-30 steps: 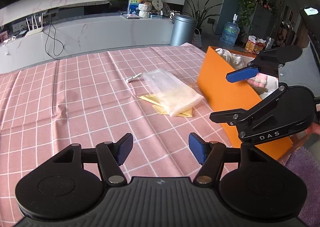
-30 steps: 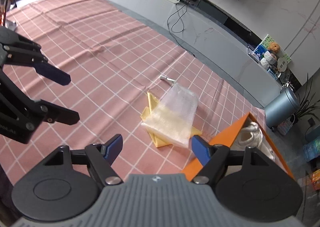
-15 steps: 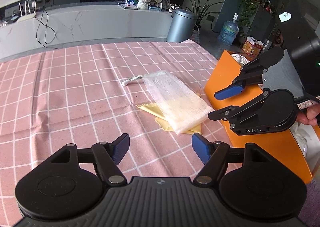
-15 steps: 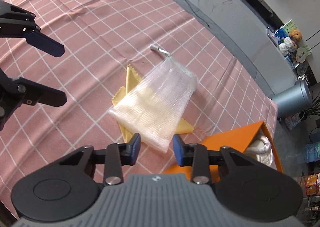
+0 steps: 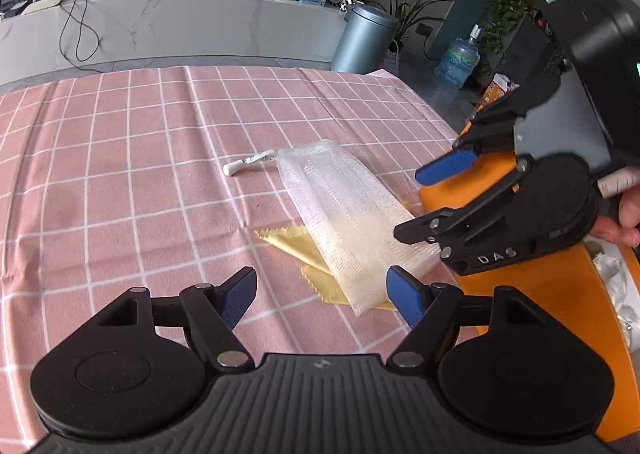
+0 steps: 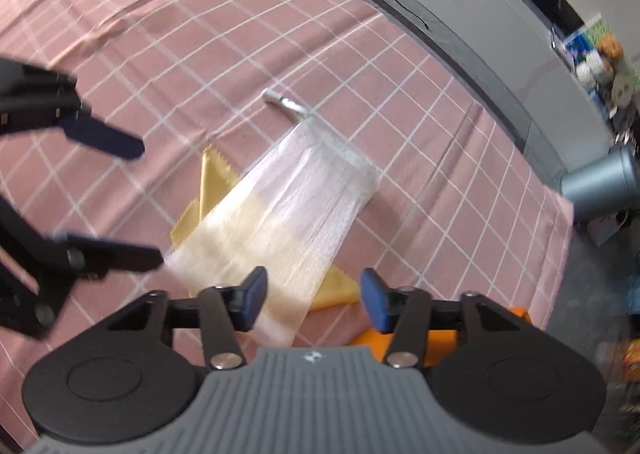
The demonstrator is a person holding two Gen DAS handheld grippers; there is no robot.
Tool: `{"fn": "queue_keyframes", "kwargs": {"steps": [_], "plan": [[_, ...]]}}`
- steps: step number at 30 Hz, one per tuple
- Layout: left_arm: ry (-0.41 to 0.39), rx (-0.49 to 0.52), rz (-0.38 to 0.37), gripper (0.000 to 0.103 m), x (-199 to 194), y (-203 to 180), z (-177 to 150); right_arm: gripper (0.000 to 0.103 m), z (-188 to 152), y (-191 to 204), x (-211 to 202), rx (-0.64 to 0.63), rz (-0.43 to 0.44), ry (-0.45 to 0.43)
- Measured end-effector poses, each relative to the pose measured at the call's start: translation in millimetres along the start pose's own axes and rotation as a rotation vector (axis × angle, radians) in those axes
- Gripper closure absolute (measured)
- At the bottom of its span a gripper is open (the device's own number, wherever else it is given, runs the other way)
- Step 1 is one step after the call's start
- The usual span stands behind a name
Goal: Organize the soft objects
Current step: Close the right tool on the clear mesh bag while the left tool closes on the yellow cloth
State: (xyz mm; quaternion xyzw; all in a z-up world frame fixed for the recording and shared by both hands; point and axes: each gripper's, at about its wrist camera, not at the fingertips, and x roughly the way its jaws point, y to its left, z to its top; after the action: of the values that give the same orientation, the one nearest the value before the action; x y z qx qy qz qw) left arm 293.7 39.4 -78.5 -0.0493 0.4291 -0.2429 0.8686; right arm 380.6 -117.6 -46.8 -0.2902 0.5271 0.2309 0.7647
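My left tool [image 5: 321, 291] is spread wide and holds nothing. It hangs over the counter, which wears a pink cloth with white squares [image 5: 120, 173]. The cloth is soft and has a few wrinkles.

My right tool [image 6: 314, 296] is spread too, with nothing between its blue fingers. It hangs right over the near end of the mesh bag [image 6: 280, 221].

The mesh bag is long, thin and see-through, like a net. A white cord with a little stopper [image 5: 240, 165] sticks out of its far end. The bag lies flat on top of a yellow cloth [image 5: 296, 242] with zigzag edges.

An orange box [image 5: 560, 286] stands just beside the bag, at the counter's edge. White soft things [image 5: 620, 286] lie inside it. The pink cloth on the other side of the bag has lots of open room.
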Motion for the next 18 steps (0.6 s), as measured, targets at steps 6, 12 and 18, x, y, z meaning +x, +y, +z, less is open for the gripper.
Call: {"fn": "queue_keyframes", "kwargs": {"steps": [6, 12, 18], "plan": [[0.004, 0.062, 0.028, 0.024, 7.3, -0.5, 4.9, 0.023, 19.8, -16.7, 14.1, 0.224, 0.095, 0.009], [0.019, 0.090, 0.024, 0.024, 13.9, -0.6, 5.1, 0.031, 26.6, -12.6, 30.2, 0.343, 0.159, 0.045], [0.020, 0.096, 0.016, 0.024, 16.7, -3.8, 5.8, 0.101, 26.1, 0.8, 35.2, 0.321, 0.150, 0.056]]}}
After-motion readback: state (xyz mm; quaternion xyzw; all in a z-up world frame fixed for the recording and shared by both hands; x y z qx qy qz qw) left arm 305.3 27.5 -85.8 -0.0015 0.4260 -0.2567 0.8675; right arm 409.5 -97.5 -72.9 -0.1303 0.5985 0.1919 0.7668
